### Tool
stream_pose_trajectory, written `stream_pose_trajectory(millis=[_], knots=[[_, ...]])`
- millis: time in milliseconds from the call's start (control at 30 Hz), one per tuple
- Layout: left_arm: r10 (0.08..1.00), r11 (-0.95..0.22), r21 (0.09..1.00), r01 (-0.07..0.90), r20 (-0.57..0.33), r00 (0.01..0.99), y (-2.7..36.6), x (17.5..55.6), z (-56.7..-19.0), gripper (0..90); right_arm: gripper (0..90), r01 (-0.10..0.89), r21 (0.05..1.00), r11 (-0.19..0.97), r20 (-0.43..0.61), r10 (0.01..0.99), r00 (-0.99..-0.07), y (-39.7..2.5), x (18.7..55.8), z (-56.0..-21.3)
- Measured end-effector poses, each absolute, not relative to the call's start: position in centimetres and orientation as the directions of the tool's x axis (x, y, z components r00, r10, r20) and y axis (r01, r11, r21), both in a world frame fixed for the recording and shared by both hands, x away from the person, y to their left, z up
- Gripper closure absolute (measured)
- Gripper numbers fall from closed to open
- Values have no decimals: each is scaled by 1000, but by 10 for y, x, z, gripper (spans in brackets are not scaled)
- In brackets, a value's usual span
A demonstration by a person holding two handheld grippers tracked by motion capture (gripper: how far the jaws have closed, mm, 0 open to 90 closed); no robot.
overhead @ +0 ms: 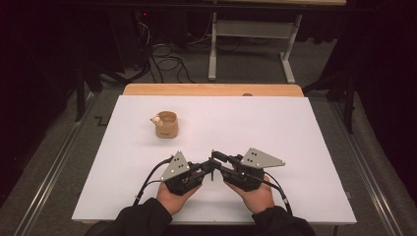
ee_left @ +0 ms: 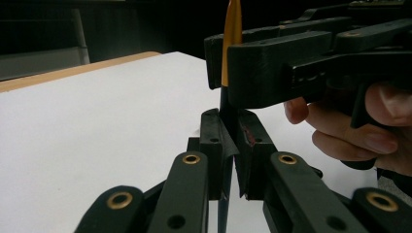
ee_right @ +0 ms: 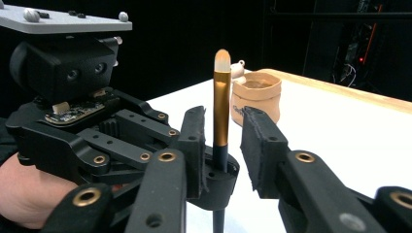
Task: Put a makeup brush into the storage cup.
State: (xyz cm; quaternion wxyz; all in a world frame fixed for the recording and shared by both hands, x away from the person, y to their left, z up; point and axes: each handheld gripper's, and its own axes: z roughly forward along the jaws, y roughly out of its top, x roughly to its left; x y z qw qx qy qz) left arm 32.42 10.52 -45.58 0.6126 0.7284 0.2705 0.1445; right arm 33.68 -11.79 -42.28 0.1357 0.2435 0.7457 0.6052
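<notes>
We hold the slim, light, stiff gold-ferruled black-handled brush upright above the white desk, left tongs clenched on its dark handle, right tongs released around it, best gripped below the soft bristles, with open room toward the tan pot.

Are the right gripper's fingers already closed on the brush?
No: in the right gripper view its fingers stand apart on either side of the brush, with gaps showing.
</notes>
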Motion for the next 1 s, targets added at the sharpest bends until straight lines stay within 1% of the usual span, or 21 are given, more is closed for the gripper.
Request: stream_pose_trajectory(millis=[133, 333, 467, 633, 800, 1000], knots=[[574, -102, 971, 217, -121, 810, 106, 325, -456, 829, 665, 194, 970, 145, 90, 526, -845, -119, 336, -421], [585, -99, 971, 218, -120, 802, 109, 326, -455, 829, 576, 179, 973, 147, 75, 531, -844, -121, 335, -418], [596, -93, 971, 219, -121, 794, 113, 328, -453, 829, 468, 169, 976, 140, 65, 551, -832, -125, 336, -414], [608, -81, 974, 214, -122, 784, 120, 330, -450, 829, 358, 154, 978, 141, 45, 578, -815, -135, 338, -410], [621, -70, 974, 214, -125, 774, 126, 333, -447, 829, 242, 162, 979, 127, 51, 612, -789, -149, 341, -406], [632, -70, 975, 210, -120, 766, 131, 335, -445, 829, 157, 158, 978, 135, 36, 640, -767, -161, 343, -404]])
